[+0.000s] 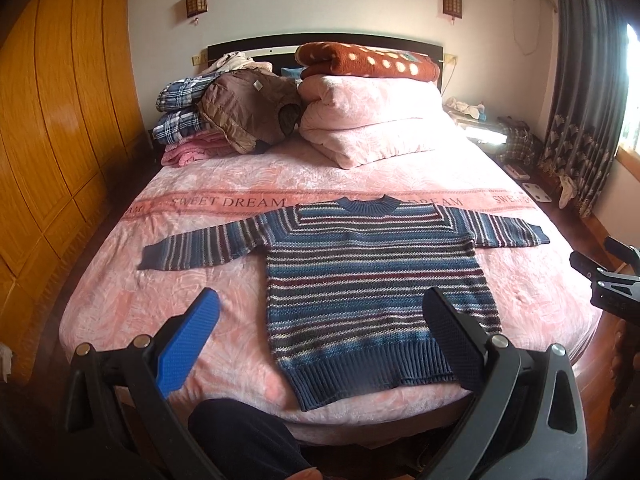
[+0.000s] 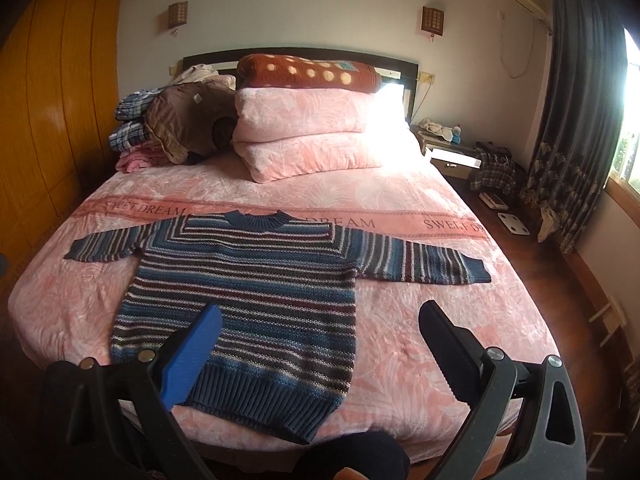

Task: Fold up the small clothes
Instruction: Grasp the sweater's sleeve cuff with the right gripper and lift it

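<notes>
Flatly, a striped sweater [image 1: 372, 280] was spread on the pink bed [image 1: 160, 312], sleeves stretched out to both sides, hem toward the near edge. Left tongs [image 1: 320, 324] and right tongs [image 2: 320, 332] were held above it, both wide apart and gripping nothing.

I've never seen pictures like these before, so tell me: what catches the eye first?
A striped blue sweater lies flat, sleeves spread, on the near half of a pink bed. Two open grippers, left and right, frame it from below. A polka-dot blanket tops folded pink bedding by the headboard.
</notes>
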Action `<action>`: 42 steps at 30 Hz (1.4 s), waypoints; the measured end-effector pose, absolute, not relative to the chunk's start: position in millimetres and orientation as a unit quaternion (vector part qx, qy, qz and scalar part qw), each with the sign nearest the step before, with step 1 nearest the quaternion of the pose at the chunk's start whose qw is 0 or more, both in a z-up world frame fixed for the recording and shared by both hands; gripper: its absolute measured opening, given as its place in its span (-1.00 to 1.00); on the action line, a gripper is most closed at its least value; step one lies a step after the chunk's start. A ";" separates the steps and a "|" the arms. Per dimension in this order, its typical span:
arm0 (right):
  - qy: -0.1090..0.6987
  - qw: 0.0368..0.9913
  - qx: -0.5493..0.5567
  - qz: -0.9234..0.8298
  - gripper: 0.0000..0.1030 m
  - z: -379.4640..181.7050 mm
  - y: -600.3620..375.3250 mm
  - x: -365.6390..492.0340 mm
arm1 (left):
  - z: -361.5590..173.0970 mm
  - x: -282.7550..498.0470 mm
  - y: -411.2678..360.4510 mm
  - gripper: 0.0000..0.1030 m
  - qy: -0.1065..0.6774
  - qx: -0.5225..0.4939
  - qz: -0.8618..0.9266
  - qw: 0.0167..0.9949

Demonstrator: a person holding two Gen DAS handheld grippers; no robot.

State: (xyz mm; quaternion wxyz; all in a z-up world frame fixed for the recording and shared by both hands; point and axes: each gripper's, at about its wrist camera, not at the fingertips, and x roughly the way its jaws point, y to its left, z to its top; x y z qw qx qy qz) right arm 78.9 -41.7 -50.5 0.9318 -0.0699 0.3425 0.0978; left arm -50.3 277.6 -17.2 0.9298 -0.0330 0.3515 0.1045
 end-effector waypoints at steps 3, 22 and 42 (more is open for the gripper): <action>0.375 0.922 -0.042 0.081 0.93 -69.9 -68.0 111.2 | -26.7 -36.4 277.4 0.95 0.363 -0.034 0.093 0.926; 0.477 0.765 0.433 -0.003 0.04 -257.8 -356.0 317.0 | -164.4 89.7 281.2 0.95 0.483 -0.141 -0.002 0.864; 0.418 0.721 0.550 -0.045 -0.09 -366.9 -465.3 455.2 | -237.5 169.6 236.6 0.95 0.475 -0.255 -0.068 0.840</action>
